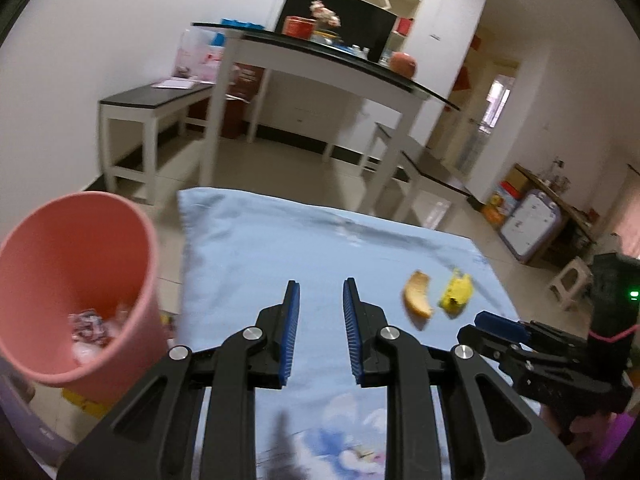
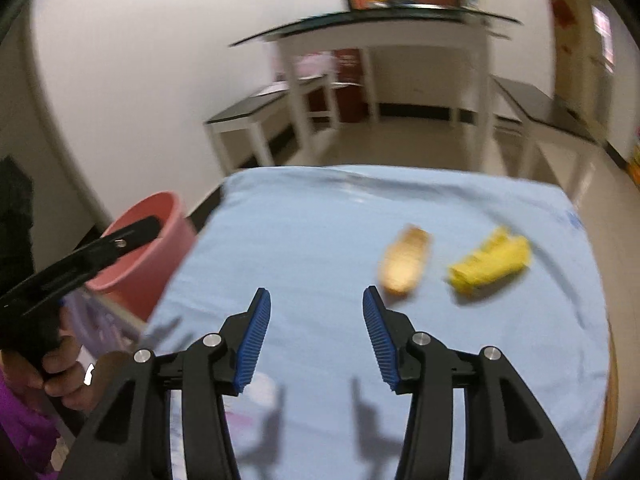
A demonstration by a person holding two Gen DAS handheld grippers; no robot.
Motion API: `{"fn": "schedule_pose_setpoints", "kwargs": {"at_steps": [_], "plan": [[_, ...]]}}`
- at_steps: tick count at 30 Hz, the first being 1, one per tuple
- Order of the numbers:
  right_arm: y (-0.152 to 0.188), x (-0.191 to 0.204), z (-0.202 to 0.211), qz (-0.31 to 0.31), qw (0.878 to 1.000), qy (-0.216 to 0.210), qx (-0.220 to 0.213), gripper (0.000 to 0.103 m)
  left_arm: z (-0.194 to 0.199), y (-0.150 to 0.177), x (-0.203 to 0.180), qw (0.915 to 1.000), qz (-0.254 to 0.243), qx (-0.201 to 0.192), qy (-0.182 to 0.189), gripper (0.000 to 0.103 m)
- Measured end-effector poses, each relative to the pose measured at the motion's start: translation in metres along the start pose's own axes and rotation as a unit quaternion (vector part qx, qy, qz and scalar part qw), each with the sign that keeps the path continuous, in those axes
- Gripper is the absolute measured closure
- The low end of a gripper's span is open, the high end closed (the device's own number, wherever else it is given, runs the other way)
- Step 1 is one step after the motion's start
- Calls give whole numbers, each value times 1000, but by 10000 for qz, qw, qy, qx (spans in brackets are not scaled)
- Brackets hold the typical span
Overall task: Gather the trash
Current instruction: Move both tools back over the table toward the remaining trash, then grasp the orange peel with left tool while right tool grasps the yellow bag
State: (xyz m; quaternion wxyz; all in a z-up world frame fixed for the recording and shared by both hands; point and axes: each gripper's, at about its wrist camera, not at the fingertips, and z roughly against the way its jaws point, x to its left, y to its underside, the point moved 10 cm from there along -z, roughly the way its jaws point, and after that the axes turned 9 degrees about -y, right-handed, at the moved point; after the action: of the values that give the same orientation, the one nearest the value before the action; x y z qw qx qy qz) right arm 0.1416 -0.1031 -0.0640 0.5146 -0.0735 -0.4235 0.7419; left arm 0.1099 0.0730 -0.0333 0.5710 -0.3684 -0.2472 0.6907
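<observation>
Both empty: the left claw (image 1: 320, 284) gapes beside the pink bin (image 1: 80, 280); the right claw (image 2: 316, 296) gapes near the peel slice (image 2: 406, 260) and yellow peel (image 2: 490, 266) on the blue-clothed surface (image 2: 320, 220). Light, limp, probably slick scraps; best pinched across the slice's middle.

The right gripper (image 2: 316, 300) hangs over the blue cloth (image 2: 320, 232) with its jaws spread wide and nothing between them. Just ahead of its right finger lies a tan peel (image 2: 406, 260), and a yellow peel (image 2: 490, 266) sits further right, apart from it. Off to the left, the left gripper (image 2: 136, 232) reaches over the pink bin (image 2: 132, 276), beside the cloth's edge.
</observation>
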Motion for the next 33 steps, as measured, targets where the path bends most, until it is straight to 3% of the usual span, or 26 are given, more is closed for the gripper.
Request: {"fn": "schedule_pose_setpoints", "kwargs": {"at_steps": [8,15,25,33], "plan": [[3,-68,17,-576,9974,405,-153,55,-32,6,-59,9978,-207,297,550,81],[3,-91,19,-800,9952,509,-230,55,-74,29,-108,9910,-102,997,888,80],[10,-113,23,-971,9934,566,-229,55,-125,52,-124,9884,-128,1471,358,78],[11,-123,24,-1116,9919,542,-286,55,-140,64,-142,9850,-233,1660,416,78]]}}
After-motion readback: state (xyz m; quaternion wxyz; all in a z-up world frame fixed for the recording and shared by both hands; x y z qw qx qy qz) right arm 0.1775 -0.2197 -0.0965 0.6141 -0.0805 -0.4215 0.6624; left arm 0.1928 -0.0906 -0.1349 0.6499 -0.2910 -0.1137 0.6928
